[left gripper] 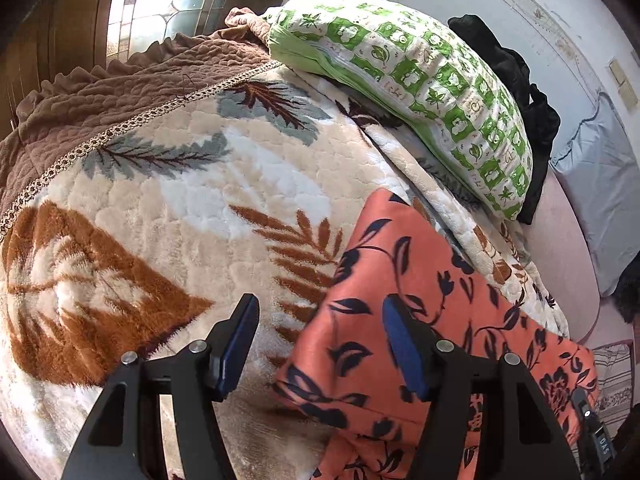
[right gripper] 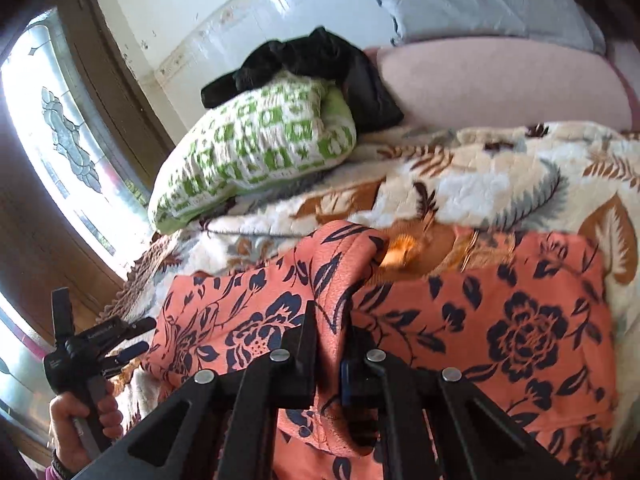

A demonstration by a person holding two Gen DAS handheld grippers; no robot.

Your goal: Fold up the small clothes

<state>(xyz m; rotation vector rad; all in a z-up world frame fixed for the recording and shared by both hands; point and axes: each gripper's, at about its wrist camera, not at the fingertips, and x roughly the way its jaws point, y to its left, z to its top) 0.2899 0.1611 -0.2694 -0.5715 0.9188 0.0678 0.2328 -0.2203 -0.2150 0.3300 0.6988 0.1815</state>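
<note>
Bed, leaf-print blanket [left gripper: 168, 208], green pillow [right gripper: 256, 148] far | garment [right gripper: 500, 320]: coral, dark floral print, near side of blanket, one edge lifted in a ridge | right gripper [right gripper: 330, 344]: clamped on that ridge | left gripper [left gripper: 316, 344]: jaws apart, over garment's left edge, probably not touching | advice: carry fold across evenly, keep cloth taut.

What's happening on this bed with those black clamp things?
A person is folding a small orange flowered garment spread on a leaf-patterned blanket. The right gripper is shut on a raised fold of the cloth. The left gripper, held in the person's hand, is open at the garment's edge, gripping nothing. A green-and-white pillow and some black clothing lie behind.
</note>
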